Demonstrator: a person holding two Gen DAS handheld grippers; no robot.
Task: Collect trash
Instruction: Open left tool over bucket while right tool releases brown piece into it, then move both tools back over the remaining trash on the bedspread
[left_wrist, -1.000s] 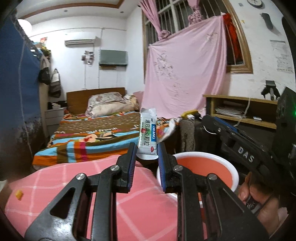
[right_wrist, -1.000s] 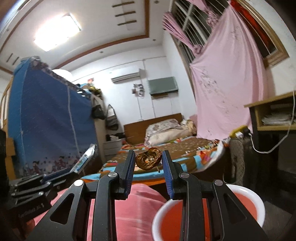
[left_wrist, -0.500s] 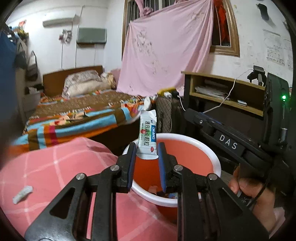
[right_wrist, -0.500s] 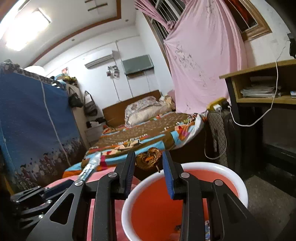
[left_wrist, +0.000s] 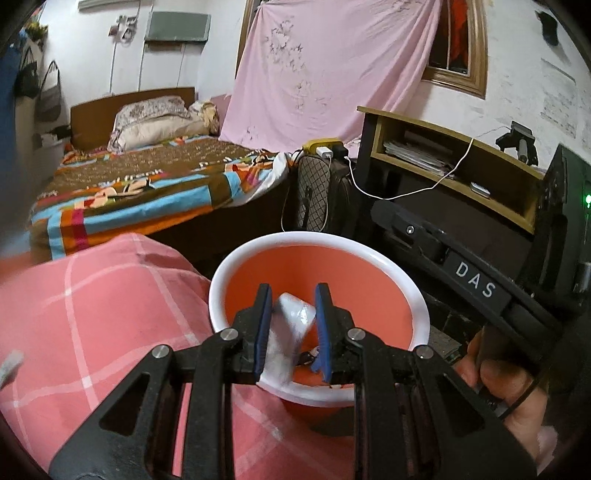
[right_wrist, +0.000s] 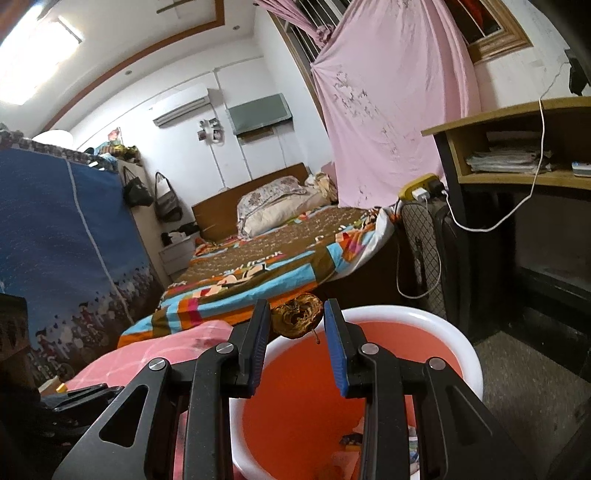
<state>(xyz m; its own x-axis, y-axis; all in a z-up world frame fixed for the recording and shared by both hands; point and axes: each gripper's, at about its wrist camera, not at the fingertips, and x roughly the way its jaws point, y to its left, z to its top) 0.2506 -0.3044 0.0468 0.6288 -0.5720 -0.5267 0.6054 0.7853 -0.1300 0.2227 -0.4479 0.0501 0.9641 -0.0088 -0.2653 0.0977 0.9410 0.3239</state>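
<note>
An orange bin with a white rim (left_wrist: 321, 243) stands beside the pink checked cloth (left_wrist: 103, 306). My left gripper (left_wrist: 291, 306) is over the bin with its jaws parted; the white sachet (left_wrist: 291, 321), blurred, is tilted loose between them and dropping into the bin. My right gripper (right_wrist: 297, 321) is above the same bin (right_wrist: 436, 325) and is shut on a brown dried fruit core (right_wrist: 297, 319). Some wrappers (right_wrist: 351, 439) lie at the bin's bottom.
A small white scrap (left_wrist: 9, 365) lies on the pink cloth at the left. A bed (left_wrist: 140, 181) with a striped cover is behind. A dark suitcase (left_wrist: 325, 192) and a wooden shelf desk (left_wrist: 454, 158) stand to the right. The right gripper body (left_wrist: 476, 288) is close beside the bin.
My left gripper has tipped down over the bin and opened; the sachet has slipped from upright to tilted and falling. My right gripper has moved further over the bin with the core.
</note>
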